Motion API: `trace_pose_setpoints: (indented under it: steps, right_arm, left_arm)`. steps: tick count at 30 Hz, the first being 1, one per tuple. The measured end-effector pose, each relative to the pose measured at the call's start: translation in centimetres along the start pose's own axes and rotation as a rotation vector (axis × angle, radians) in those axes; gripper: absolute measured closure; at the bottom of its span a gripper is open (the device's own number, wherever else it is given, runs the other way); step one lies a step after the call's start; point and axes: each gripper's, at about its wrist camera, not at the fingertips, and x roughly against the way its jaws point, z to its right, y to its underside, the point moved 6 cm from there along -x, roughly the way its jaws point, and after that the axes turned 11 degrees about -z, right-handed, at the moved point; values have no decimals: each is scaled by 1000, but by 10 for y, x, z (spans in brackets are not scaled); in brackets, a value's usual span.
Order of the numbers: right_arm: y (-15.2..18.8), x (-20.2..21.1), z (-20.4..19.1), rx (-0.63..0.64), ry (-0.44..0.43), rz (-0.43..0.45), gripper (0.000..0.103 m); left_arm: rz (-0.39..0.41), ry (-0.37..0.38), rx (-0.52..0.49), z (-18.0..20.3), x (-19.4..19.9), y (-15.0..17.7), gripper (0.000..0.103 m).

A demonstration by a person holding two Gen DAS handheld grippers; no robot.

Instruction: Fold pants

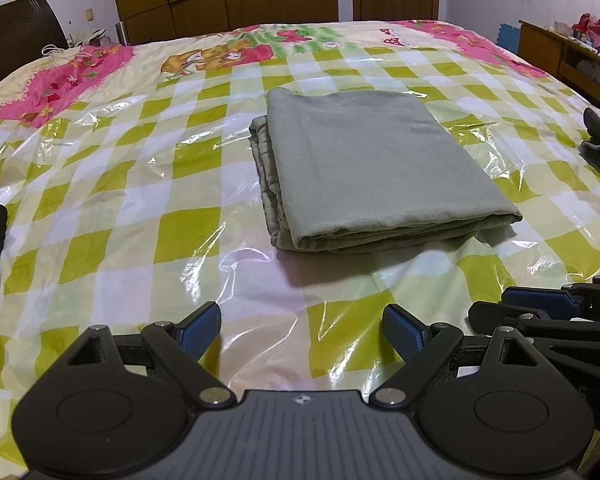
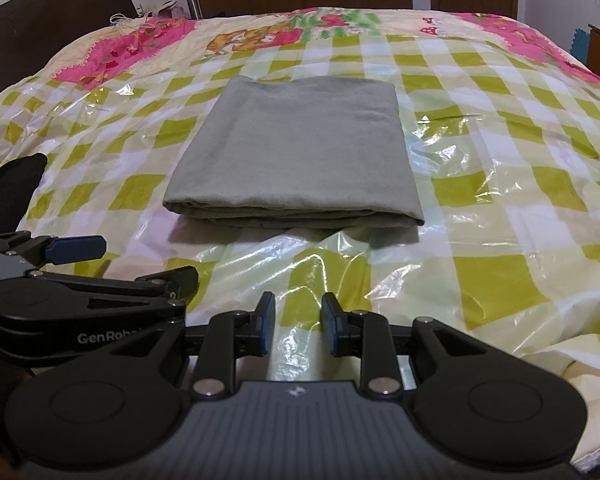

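Left wrist view: the pants (image 1: 364, 160) are seen as a compact grey-green rectangle, several layers stacked, lying flat near the middle of the bed (image 1: 100, 184). Layered edges are shown along the near and left sides; the top face is smooth. The fold is judged complete or nearly so, since no leg or waistband is left trailing.

The bundle is set on a clear plastic sheet (image 1: 260, 272) spread over the checked bedspread, presumably to keep the cloth clean and let it slide.

The left hand-held gripper (image 1: 302, 330) is held low over the near part of the bed, fingers spread wide, nothing between them. The pants lie ahead of it and slightly right, well apart, untouched.

In the right wrist view, the right hand-held gripper (image 2: 298, 330) is held with its pads drawn close but a narrow gap left; nothing is pinched. The pants (image 2: 296, 152) lie straight ahead, apart from the fingertips.

The two tools are held side by side, near each other. Both are judged to be clear of the cloth so the stack is left undisturbed.
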Motion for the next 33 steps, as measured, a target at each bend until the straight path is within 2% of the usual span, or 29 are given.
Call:
trace_pose_setpoints:
  steps: [5,33]
  right_arm:
    - [0,1,0,-12,-3,8,71]
    - [0,4,1,-29,11,25,71]
  left_arm:
    - [0,14,15,-3,1,1,5]
    - [8,7,-11,-1,4,5,4]
